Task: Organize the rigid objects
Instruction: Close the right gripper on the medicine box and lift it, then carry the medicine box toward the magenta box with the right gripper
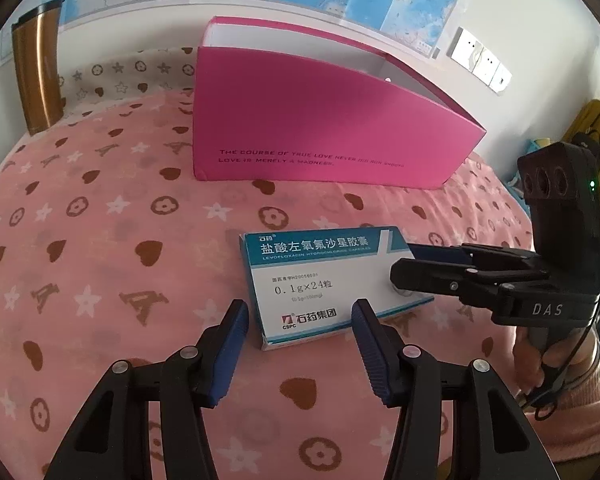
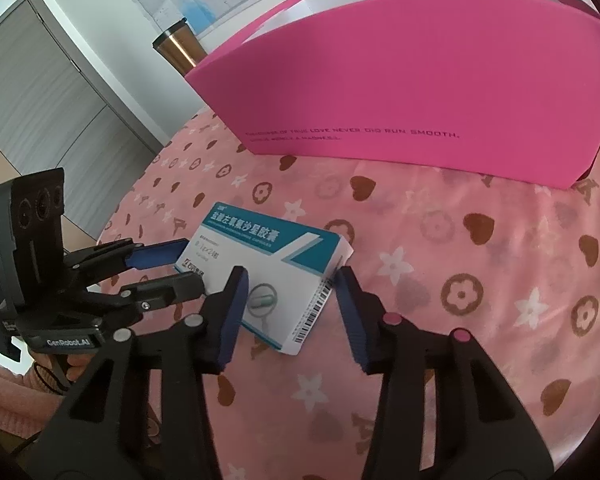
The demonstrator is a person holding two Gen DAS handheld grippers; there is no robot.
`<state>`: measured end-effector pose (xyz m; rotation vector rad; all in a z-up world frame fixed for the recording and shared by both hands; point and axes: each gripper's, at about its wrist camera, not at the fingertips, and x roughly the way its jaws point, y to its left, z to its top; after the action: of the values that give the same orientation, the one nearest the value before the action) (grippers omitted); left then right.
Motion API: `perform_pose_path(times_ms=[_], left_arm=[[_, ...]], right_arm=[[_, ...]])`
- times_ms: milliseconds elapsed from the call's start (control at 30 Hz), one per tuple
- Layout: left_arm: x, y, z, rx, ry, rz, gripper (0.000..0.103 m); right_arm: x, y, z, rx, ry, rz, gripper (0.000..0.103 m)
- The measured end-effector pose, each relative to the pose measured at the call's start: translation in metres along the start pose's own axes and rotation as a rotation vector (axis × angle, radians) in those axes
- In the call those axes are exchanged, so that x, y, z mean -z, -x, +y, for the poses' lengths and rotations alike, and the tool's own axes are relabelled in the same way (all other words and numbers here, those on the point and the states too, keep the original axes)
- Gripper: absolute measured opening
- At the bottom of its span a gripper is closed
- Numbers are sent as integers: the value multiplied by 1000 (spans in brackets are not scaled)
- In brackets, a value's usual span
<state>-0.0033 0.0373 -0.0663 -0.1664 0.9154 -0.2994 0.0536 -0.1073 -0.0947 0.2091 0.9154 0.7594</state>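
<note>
A white and teal medicine box (image 1: pixel 320 280) lies flat on the pink patterned cloth; it also shows in the right wrist view (image 2: pixel 268 276). An open pink cardboard box (image 1: pixel 312 120) stands behind it, also seen in the right wrist view (image 2: pixel 440 80). My left gripper (image 1: pixel 300 320) is open, its fingers either side of the medicine box's near end. My right gripper (image 2: pixel 288 284) is open, straddling the box's other end from the right side. In the left wrist view the right gripper (image 1: pixel 404 268) reaches over the box's right end.
A gold and black tumbler (image 1: pixel 36 76) stands at the back left of the round table, also visible in the right wrist view (image 2: pixel 180 46). Wall sockets (image 1: pixel 480 60) and maps are on the wall behind. A grey cabinet (image 2: pixel 48 100) stands left of the table.
</note>
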Motion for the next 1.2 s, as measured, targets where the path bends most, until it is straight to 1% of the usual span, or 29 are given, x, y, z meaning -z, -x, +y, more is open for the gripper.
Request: perform_pose_path(times_ms=[133, 267, 467, 733, 1200], left_arm=[[0, 1, -5, -8, -21, -6, 51], [-1, 3, -8, -1, -23, -9, 51], [-4, 12, -14, 2, -37, -36, 51], [-10, 23, -21, 15, -53, -69, 51], [-21, 36, -28, 15, -76, -119, 51]], right_arm=[[0, 1, 0, 12, 11, 0, 46], [0, 1, 3, 32, 27, 2, 46], [-3, 8, 5, 47, 42, -9, 46], [-9, 24, 9, 60, 67, -39, 46], [-19, 41, 17, 73, 98, -85, 46]])
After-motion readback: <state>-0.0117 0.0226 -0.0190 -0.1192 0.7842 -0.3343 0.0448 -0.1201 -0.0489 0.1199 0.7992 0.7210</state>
